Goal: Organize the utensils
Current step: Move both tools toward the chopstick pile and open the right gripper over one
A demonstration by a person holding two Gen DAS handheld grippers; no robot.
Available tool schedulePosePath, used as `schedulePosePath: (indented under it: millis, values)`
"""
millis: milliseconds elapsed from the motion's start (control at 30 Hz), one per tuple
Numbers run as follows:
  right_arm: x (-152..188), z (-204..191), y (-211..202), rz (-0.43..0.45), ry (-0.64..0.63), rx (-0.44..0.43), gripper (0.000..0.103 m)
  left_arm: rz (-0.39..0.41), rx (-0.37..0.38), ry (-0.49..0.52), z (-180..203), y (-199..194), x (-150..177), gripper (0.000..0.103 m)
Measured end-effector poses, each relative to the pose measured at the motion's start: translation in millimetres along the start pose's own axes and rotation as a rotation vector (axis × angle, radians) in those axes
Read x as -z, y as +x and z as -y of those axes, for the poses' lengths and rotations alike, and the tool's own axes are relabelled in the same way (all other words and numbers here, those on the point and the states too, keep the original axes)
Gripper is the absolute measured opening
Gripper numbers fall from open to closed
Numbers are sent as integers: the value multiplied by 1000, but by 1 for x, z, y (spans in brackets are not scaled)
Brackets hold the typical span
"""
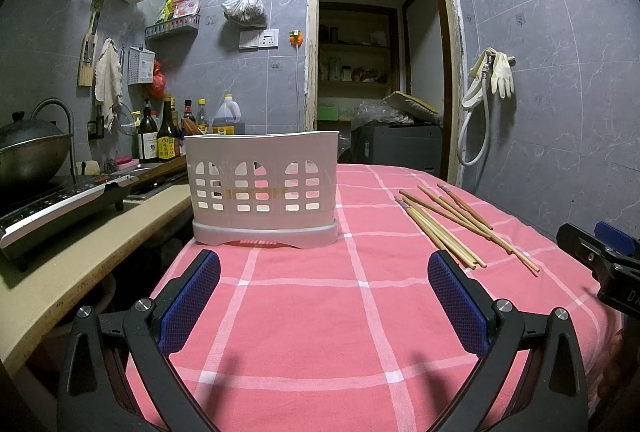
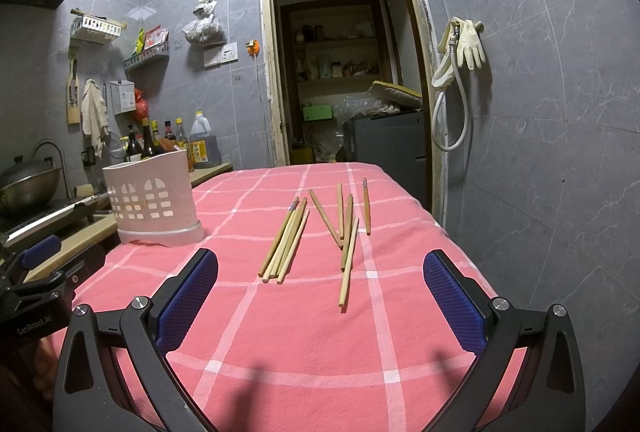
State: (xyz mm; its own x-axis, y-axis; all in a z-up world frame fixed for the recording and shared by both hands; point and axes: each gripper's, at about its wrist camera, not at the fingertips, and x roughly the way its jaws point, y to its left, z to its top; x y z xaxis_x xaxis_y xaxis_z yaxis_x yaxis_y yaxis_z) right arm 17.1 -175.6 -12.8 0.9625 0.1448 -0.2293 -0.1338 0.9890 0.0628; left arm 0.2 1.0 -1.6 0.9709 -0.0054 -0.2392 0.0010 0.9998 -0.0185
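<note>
Nothing is gripped yet: both the left gripper [image 1: 324, 286] and right gripper [image 2: 320, 286] are held spread above the pink checked cloth [image 2: 304, 336], so the scattered wooden chopsticks [image 2: 286, 242] (right of the white slotted plastic holder [image 2: 152, 206]) must first be pinched.

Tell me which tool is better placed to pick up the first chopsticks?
The right tool: the chopsticks lie just ahead between its open fingers. The left tool faces the white holder.

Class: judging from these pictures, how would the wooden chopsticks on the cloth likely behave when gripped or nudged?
The chopsticks look thin, straight and rigid, so probably stiff and light. Their slim shafts might roll if nudged, though the pink checked cloth may damp that.
</note>
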Motion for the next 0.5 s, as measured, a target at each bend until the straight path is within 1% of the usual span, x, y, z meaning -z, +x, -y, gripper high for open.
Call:
schedulePosePath:
  millis: [300, 400, 433, 500]
  values:
    - [-1, 0, 2, -7, -3, 10, 103, -3, -7, -1, -2, 3, 0, 102]
    - [-7, -2, 3, -17, -13, 36, 103, 3, -19, -8, -2, 2, -3, 102]
    - [-10, -3, 7, -18, -16, 48, 103, 5, -19, -10, -3, 9, 4, 102]
    - [-16, -2, 9, -19, -14, 73, 103, 6, -21, -17, -3, 10, 2, 102]
